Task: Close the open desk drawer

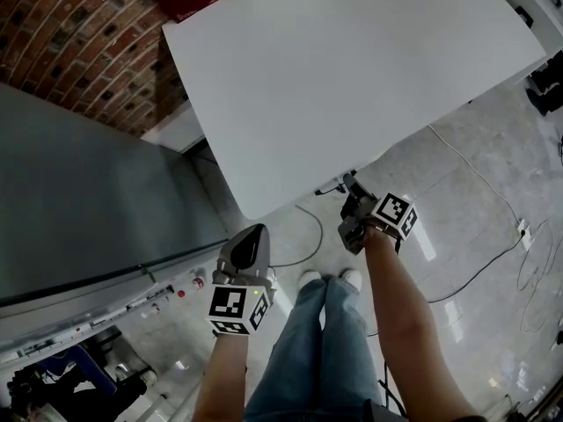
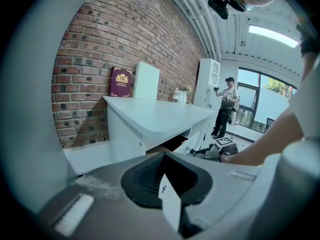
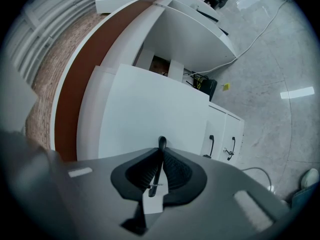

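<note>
The left tool [image 1: 252, 236] hangs clenched and empty, apart from the corner of the white worktop [image 1: 352, 60]. The drawer [image 2: 192, 141] sits under the worktop's front edge, pulled out toward the person, its front [image 3: 150, 109] facing the right tool [image 3: 161, 153] and its long side running along that edge. The right tool is clamped on the drawer's black handle [image 3: 161, 143], which lies lengthwise between the pads

The person wears blue denim jeans [image 1: 308, 359] and white shoes [image 1: 310, 279]; grey left gripper [image 1: 255, 232] and right gripper [image 1: 350, 183] each carry a white cube with black square markers.
</note>
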Motion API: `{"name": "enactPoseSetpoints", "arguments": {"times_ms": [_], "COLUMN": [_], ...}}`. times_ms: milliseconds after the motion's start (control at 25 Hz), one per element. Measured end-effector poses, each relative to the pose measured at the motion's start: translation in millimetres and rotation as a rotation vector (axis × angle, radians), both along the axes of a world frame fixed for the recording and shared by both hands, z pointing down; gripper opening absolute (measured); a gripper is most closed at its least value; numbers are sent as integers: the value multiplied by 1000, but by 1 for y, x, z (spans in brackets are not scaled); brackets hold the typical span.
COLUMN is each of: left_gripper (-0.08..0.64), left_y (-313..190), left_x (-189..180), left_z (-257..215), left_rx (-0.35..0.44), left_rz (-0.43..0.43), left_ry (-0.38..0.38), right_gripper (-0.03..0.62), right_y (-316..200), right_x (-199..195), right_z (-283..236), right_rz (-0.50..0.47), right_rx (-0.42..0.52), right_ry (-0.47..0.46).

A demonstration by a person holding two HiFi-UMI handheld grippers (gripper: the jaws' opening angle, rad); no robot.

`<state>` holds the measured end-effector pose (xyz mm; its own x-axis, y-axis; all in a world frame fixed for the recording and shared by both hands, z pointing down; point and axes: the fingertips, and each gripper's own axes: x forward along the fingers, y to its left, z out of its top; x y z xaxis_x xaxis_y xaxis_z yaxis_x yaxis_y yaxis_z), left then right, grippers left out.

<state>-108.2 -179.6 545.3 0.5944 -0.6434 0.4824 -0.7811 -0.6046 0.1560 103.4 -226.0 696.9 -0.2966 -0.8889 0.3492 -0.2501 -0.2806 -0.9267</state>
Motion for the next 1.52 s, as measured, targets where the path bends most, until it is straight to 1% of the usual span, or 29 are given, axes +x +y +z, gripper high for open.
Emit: {"name": "enactPoseSetpoints", "arguments": {"times_ms": [1080, 1400, 1520], "left_gripper": [0, 0, 0], "left_y": [-5, -3, 0], "left_x": [-22, -21, -19], "left_z": [11, 12, 10], "left_rx": [-20, -15, -6], "left_rz": [-38, -26, -23], "left_ry": [-11, -11, -11], "right_gripper": [21, 23, 26], "right_y": [-55, -54, -53], "right_x": [-8, -8, -7], "right_z": [0, 0, 2], "right_rz": [35, 110, 135], "right_rx": [-18, -4, -8], "right_ry": [36, 30, 10]}}
